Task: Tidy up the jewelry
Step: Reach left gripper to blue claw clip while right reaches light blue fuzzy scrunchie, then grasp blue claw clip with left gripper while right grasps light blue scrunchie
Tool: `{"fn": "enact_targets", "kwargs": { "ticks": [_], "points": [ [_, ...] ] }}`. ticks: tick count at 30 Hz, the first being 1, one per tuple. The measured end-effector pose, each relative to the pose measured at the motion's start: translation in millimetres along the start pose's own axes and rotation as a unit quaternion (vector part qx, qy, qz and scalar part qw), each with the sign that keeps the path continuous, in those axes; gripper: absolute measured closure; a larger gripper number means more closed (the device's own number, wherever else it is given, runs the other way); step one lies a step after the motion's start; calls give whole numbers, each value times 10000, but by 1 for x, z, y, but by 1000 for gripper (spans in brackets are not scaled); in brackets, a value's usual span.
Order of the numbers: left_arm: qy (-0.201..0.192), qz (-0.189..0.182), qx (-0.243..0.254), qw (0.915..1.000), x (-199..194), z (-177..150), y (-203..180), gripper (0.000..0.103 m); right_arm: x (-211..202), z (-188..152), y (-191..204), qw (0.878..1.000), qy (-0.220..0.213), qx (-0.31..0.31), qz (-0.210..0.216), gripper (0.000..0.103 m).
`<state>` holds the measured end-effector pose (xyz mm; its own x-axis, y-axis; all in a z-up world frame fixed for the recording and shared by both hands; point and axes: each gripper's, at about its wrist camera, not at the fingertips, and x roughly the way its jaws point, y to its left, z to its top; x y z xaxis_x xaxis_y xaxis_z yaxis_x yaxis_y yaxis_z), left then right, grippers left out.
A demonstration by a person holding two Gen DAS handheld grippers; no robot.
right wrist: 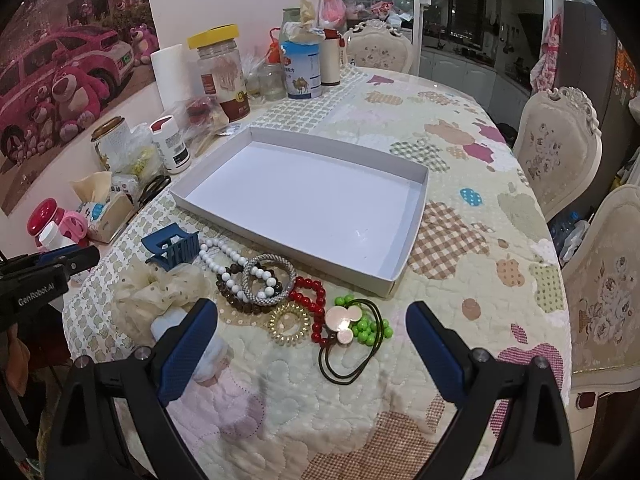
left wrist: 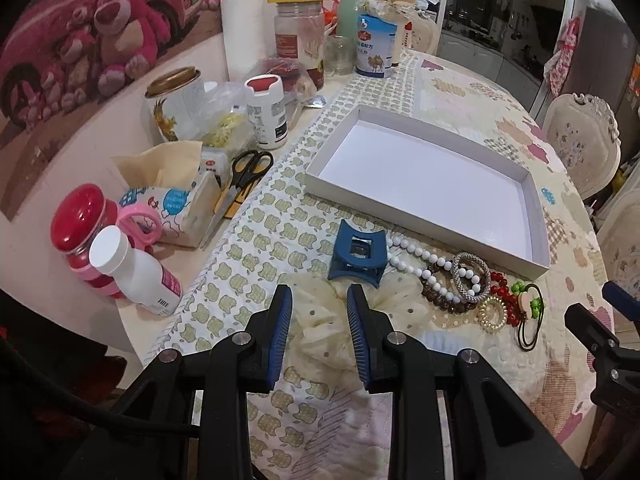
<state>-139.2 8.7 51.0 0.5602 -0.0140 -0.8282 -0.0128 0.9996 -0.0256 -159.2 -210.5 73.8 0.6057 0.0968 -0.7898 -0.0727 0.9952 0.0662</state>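
So nothing is lying in the tray (right wrist: 304,196) yet; both tools, left (left wrist: 320,320) and right (right wrist: 312,344), are hovering apart, jewelry (right wrist: 276,284) waiting just ahead.

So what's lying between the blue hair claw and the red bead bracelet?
In the right wrist view, white beads, brown beads and a silver bangle overlap between the blue hair claw and red bead bracelet.

We are in a home dining room: a quilted tablecloth (right wrist: 460,152) covers the table, carved cream chairs (right wrist: 556,148) stand around it, a pink teddy bear poster (left wrist: 92,36) hangs on the wall, and kitchen cabinets (right wrist: 460,72) show behind.
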Motion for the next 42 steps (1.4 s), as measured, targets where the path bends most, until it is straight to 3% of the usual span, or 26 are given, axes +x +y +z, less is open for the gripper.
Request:
{"fn": "enact_targets", "kwargs": {
  "ticks": [5,12,19,22,31,42],
  "points": [
    [169,-234,23,9996,5,-3,9,83,5,-1,5,9999,39,-63,101,5],
    [454,-650,-74,9968,16,-4,18,74,14,-4,18,9989,140,-179,415,5],
    [762,-1148,-404,9896,35,17,24,68,28,-7,37,9959,323,-369,760,5],
    [855,-1325,-416,9866,45,34,18,60,34,-7,41,9944,430,-368,894,5],
    [1529,-1154,257,9811,95,66,-12,56,51,-9,47,9911,656,-303,1116,5],
    [2064,-903,679,9719,130,63,-27,56,75,-13,61,9858,980,-517,1262,5]
  ]
}}
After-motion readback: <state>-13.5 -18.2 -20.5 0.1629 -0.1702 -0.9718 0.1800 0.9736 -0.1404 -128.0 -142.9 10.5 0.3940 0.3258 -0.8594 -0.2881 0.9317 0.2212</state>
